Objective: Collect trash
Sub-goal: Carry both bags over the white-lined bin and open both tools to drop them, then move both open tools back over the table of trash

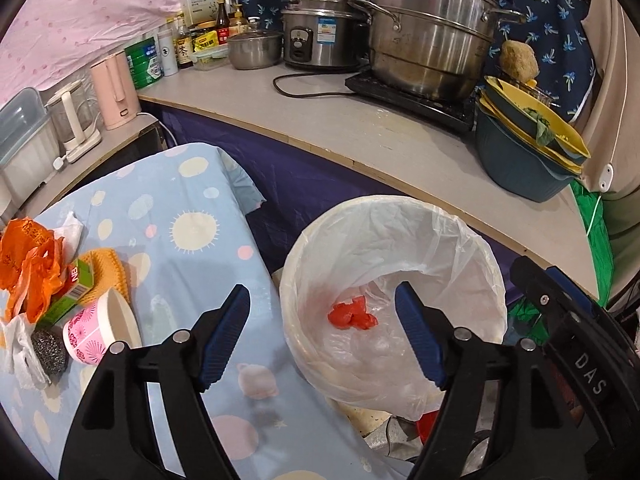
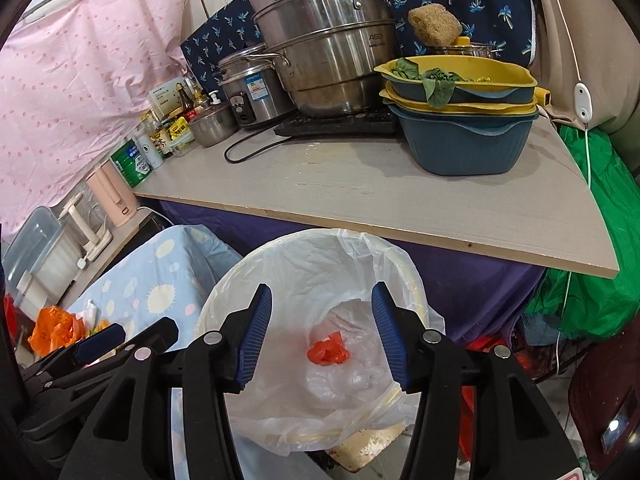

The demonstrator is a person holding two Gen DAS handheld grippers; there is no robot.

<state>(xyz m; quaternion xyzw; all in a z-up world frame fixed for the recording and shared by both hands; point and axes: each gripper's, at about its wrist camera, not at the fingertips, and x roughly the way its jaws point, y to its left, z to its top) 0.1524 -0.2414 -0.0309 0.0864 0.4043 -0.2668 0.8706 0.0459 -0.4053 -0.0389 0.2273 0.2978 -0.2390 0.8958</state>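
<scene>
While both tools hang over the round white bin lined with a thin clear plastic bag [image 2: 320, 280], the left hand-held gripper [image 1: 322, 334] and the right hand-held gripper [image 2: 318, 334] stand spread with nothing between their blue pads. Inside the liner lies a crumpled red-orange scrap of plastic [image 2: 328, 350] on clear film. More trash waits on the bench covered with a pale blue cloth printed with suns and dots [image 1: 192, 208]: a crumpled orange plastic bag [image 1: 30, 260], a small green cardboard box [image 1: 74, 290], a pink patterned paper cup lying on its side [image 1: 100, 334], a grey steel-wool scrubber [image 1: 48, 354] and white tissue [image 1: 74, 226].

To do the next pickup well, I would swing the left tool across to that pile, take 1 loose piece at a time, and close on a firm fold rather than a trailing edge.

The pile runs off the left edge of the left view, so its full extent is unclear. The bin's bottom is veiled by film, and the floor clutter beneath is hard to make out.
</scene>
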